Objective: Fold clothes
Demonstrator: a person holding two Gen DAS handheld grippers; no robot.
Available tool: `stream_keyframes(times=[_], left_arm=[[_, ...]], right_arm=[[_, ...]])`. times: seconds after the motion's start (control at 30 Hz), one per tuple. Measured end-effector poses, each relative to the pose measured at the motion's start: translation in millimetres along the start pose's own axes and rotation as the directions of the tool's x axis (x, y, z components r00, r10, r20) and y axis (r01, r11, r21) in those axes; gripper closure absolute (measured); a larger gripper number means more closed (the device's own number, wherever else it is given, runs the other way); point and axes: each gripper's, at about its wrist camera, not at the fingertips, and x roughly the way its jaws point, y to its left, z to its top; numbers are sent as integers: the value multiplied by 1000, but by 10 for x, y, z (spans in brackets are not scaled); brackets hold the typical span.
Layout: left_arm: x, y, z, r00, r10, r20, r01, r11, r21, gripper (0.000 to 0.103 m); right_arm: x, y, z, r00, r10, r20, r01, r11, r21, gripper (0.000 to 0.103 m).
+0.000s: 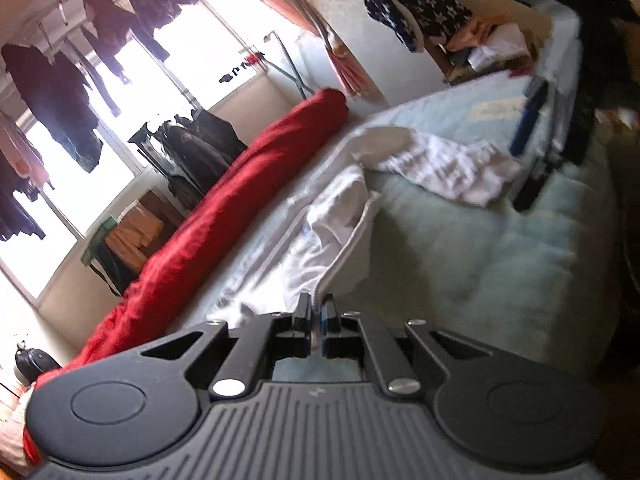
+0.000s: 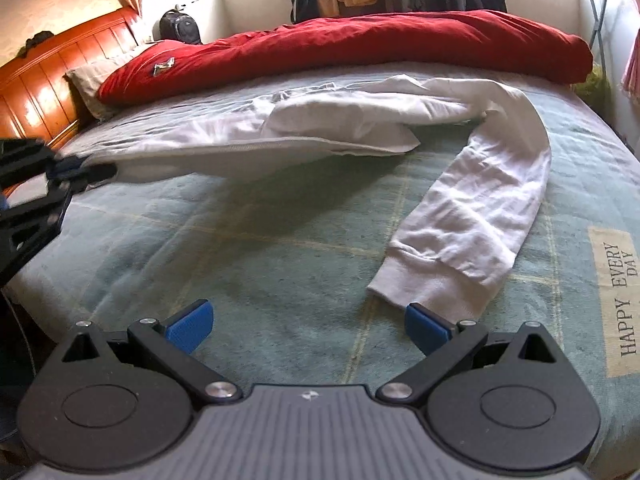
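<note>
While my left tongs pinch the hem of the white sweatshirt at the left edge of the right-wrist frame, my right tongs gape empty over the bed. Nearest them lies the sleeve cuff, just upper right, its sleeve running away toward the red duvet.

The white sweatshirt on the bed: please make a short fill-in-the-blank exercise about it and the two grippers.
1. The left gripper is shut on the ribbed hem of the ____ sweatshirt.
2. The right gripper has its blue fingers wide ____.
3. The sweatshirt's cuff lies right next to the ____ gripper.
4. Behind the sweatshirt, a ____ duvet lies rolled along the bed.

Missing words: white; open; right; red
</note>
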Motion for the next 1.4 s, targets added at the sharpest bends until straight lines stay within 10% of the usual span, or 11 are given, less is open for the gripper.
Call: stream_keyframes(times=[0.33,0.7,1.1,1.4], left_arm=[[-103,-174,-460,987,-63,-144,53,996,-73,102],[-92,-2,-38,986,-133,-100,120,984,-131,93],[1421,-578,890,946,-304,-115,310,950,39,79],[1964,-701,896,968,-173,-184,194,975,104,76]], right_arm=[[52,62,27,997,70,-6,-71,997,-6,0],[216,-80,392,985,164,43,-163,986,-42,0],[109,-636,84,987,136,84,-141,988,67,0],[155,-1035,-31,982,143,120,-161,974,159,0]])
